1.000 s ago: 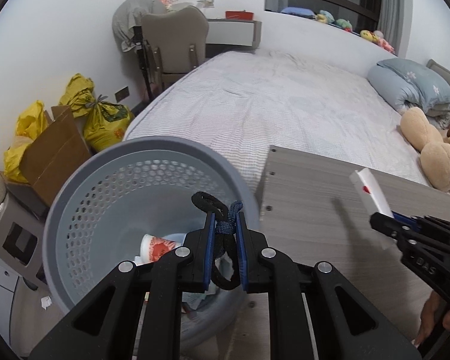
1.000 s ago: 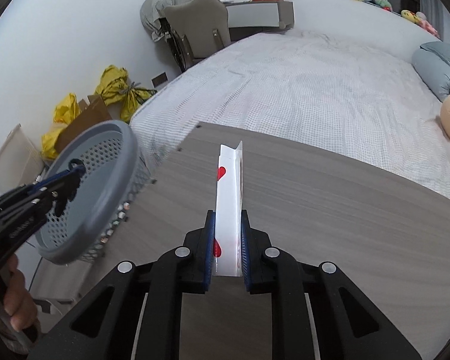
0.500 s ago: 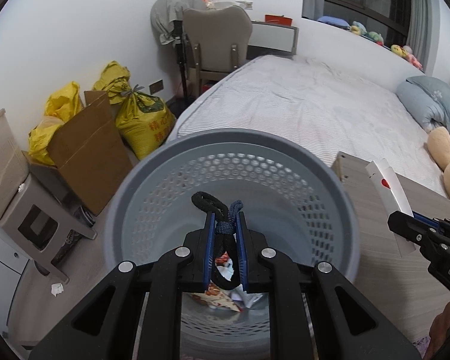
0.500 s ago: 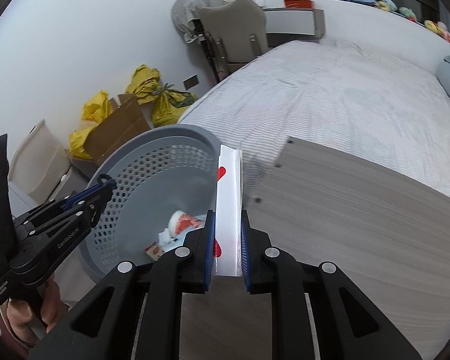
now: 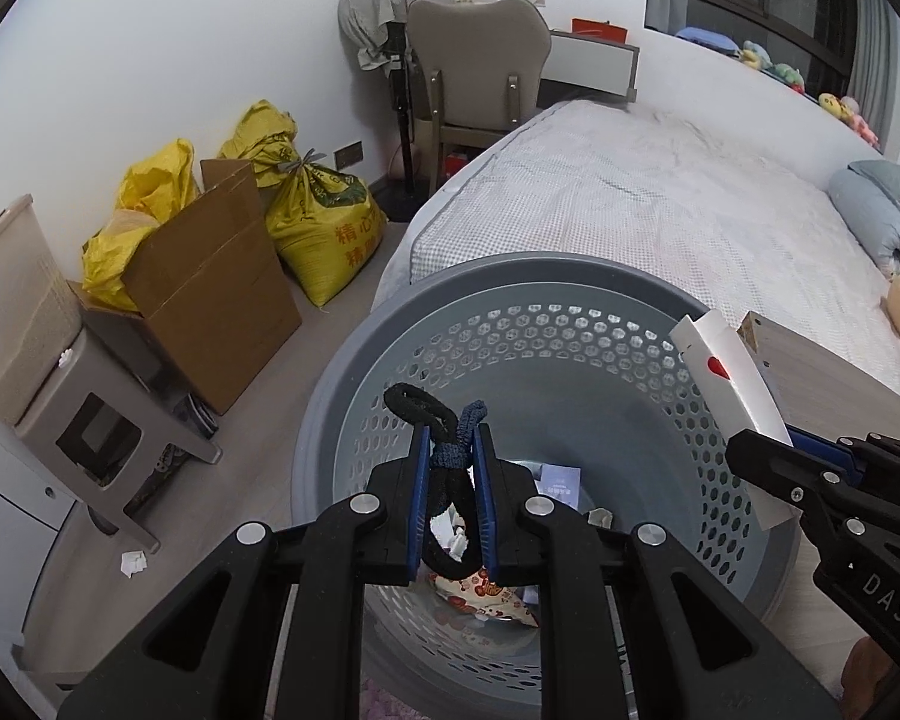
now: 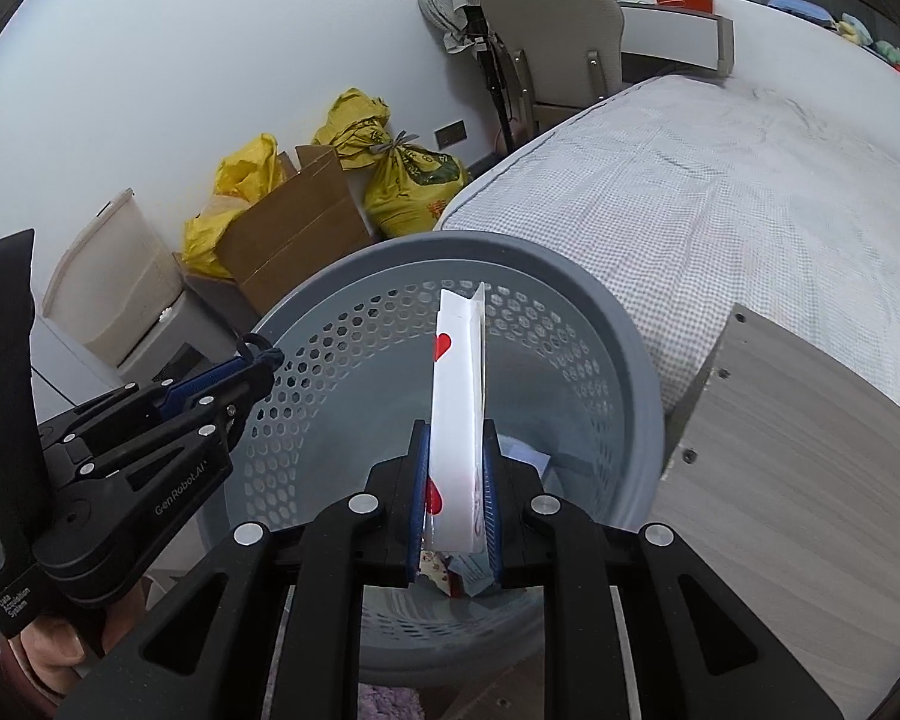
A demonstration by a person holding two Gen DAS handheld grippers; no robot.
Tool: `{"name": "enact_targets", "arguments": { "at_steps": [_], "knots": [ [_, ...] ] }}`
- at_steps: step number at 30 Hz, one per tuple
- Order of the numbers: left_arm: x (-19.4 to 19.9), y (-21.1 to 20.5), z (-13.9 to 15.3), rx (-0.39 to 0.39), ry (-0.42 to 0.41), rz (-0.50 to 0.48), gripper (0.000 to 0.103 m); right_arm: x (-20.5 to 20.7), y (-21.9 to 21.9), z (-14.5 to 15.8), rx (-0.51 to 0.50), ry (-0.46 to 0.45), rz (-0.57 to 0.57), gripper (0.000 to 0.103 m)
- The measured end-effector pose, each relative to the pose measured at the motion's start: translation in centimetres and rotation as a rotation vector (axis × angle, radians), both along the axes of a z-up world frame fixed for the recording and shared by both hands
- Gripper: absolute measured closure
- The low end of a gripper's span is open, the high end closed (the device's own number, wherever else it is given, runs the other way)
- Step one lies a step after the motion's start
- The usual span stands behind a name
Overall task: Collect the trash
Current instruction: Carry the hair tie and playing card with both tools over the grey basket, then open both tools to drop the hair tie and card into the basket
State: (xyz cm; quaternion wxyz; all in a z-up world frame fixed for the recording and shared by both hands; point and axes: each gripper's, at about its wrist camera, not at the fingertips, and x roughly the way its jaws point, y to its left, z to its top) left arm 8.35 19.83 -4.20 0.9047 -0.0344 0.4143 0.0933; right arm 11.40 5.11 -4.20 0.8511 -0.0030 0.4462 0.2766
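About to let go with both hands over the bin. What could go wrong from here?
1. The hair ties in the left gripper are looped and stretchy; they may snag on a pad instead of falling.
2. The white carton in the right gripper stands tall and may tip against the grey basket rim and land on the floor.
3. Both grippers crowd the basket mouth and could bump.

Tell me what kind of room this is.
Most likely a bedroom: a wide bed fills the right side, a rolled blue duvet lies on it, and stuffed toys line the window ledge.
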Motion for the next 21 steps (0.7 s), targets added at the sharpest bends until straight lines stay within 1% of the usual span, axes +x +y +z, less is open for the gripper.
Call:
{"name": "enact_targets", "arguments": {
  "at_steps": [5, 7, 8, 9, 10, 11, 12, 14, 17, 20, 21],
  "knots": [
    [0.05, 0.38, -0.10, 0.002, 0.008, 0.006, 0.087, 0.26, 0.35, -0.05, 0.000, -0.002, 0.002, 0.087],
    [0.04, 0.59, -0.10, 0.000, 0.011, 0.010, 0.082, 0.09, 0.33, 0.10, -0.002, -0.012, 0.001, 0.082],
    [0.04, 0.67, -0.08, 0.001, 0.010, 0.012, 0.076, 0.04, 0.35, 0.19, -0.003, -0.018, 0.000, 0.078],
    [0.01, 0.75, -0.04, 0.002, 0.010, 0.014, 0.067, -0.01, 0.40, 0.21, -0.003, -0.023, -0.003, 0.066],
    [-0.11, 0.62, -0.03, 0.005, 0.010, 0.016, 0.061, -0.07, 0.40, 0.28, -0.002, -0.030, -0.008, 0.058],
    [-0.21, 0.59, 0.04, 0.008, 0.006, 0.018, 0.042, -0.14, 0.28, 0.35, -0.001, -0.036, -0.012, 0.058],
    [-0.44, 0.58, 0.23, 0.017, -0.009, 0.025, 0.031, -0.19, 0.24, 0.39, 0.000, -0.038, -0.013, 0.058],
    [-0.59, 0.48, 0.38, 0.029, -0.017, 0.025, 0.031, -0.24, 0.08, 0.41, 0.000, -0.038, -0.015, 0.058],
    [-0.62, 0.54, 0.36, 0.028, -0.008, 0.029, 0.030, -0.26, -0.14, 0.39, 0.000, -0.035, -0.022, 0.058],
    [-0.74, 0.73, 0.49, 0.032, -0.010, 0.038, 0.025, -0.39, -0.35, 0.41, 0.001, -0.037, -0.029, 0.058],
    [-0.80, 0.71, 0.55, 0.034, -0.011, 0.041, 0.022, -0.34, -0.34, 0.43, 0.002, -0.038, -0.031, 0.058]
  ]
}}
